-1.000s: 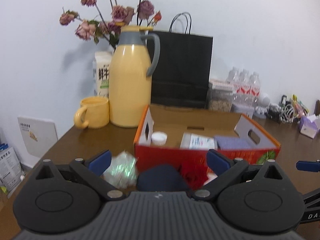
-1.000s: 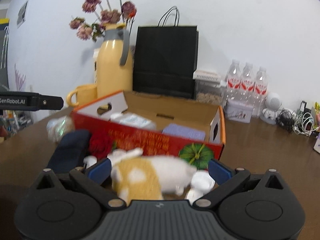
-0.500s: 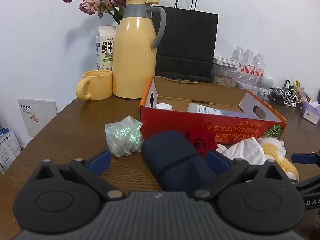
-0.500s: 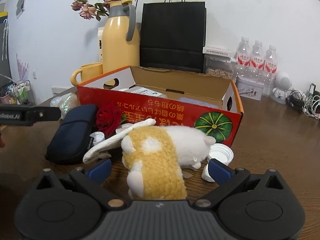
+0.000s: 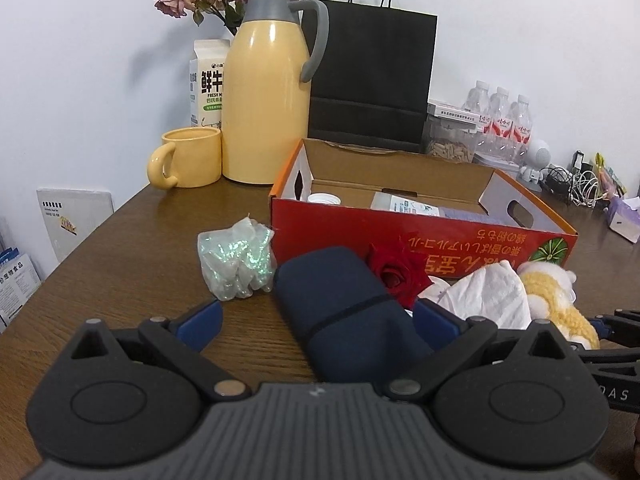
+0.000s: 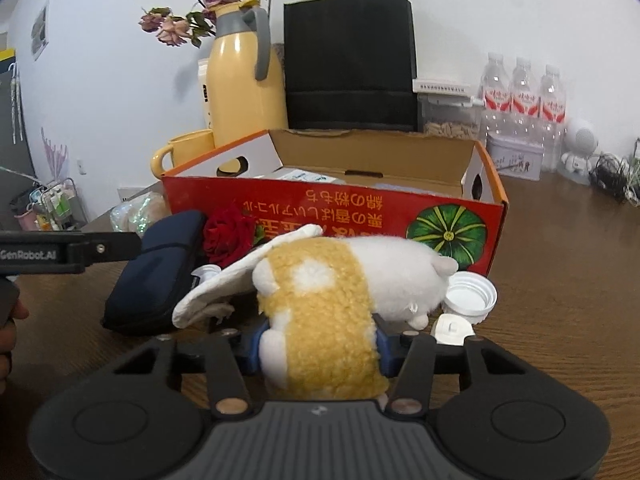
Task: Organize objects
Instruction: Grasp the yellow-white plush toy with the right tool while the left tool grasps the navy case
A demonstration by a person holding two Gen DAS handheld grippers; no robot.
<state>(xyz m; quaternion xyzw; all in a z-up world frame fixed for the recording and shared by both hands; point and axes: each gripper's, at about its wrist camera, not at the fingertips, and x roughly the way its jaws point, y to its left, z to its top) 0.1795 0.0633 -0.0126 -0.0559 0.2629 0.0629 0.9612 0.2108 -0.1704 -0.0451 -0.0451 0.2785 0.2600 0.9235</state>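
White bottle cap [image 6: 470, 293] beside red box [image 6: 336, 216]: right view only. My right gripper [image 6: 318, 346], just closing, pinches plush toy [image 6: 332, 300]; left gripper [image 5: 316, 326] spread.

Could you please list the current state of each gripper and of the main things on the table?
right gripper: closed on the plush toy; jaws just closing.
left gripper: open, around the navy pouch.
red box: open.
white lid: loose, upturned.
yellow jug: upright, capped.
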